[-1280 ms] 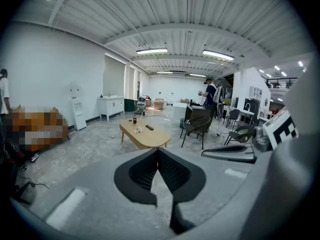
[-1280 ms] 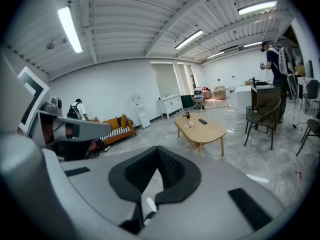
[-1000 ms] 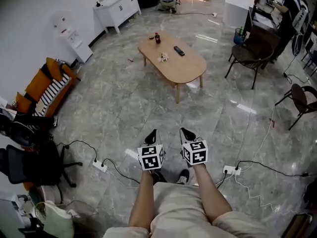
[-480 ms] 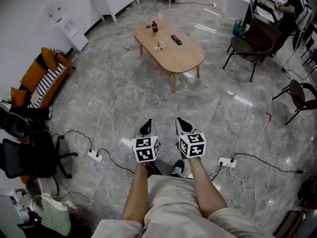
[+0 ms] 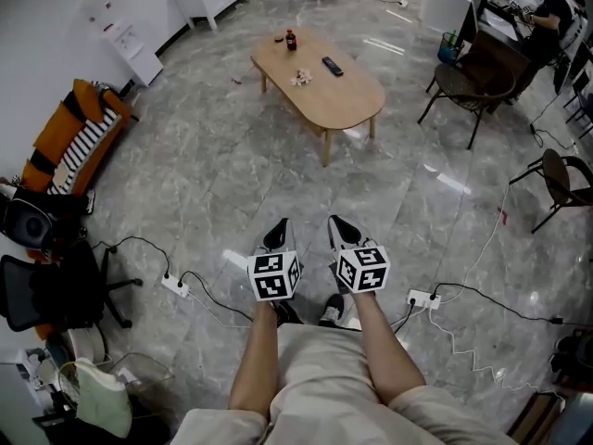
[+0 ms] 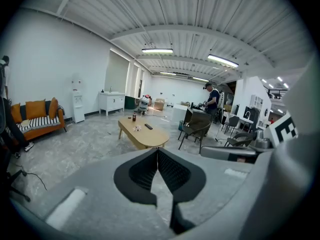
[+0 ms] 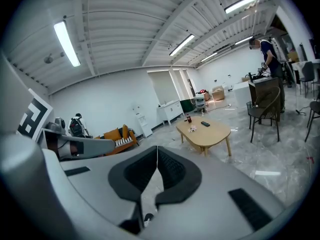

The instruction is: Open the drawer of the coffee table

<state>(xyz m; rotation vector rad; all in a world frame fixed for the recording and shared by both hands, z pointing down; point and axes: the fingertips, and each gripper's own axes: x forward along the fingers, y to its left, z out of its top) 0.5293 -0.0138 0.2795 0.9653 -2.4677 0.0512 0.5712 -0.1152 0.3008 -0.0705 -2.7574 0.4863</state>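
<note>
Down below my head camera, I am holding my left gripper (image 5: 278,236) and my right gripper (image 5: 343,232) side by side over the grey floor (image 5: 213,193), just in front of my knees. Both are pointing toward the wooden coffee table (image 5: 320,86), which is standing across the floor, well apart from both grippers. A small bottle (image 5: 291,40) and a black remote (image 5: 332,66) are sitting on its top. An orange sofa (image 5: 69,151) is resting by the wall at the left.

Looking along the left gripper, its two black jaws are pressing together with nothing between them. The table is showing just above their tips.

Looking along the right gripper, its jaws are pressing together too, holding nothing. The table is showing up and to the right of their tips.
</note>
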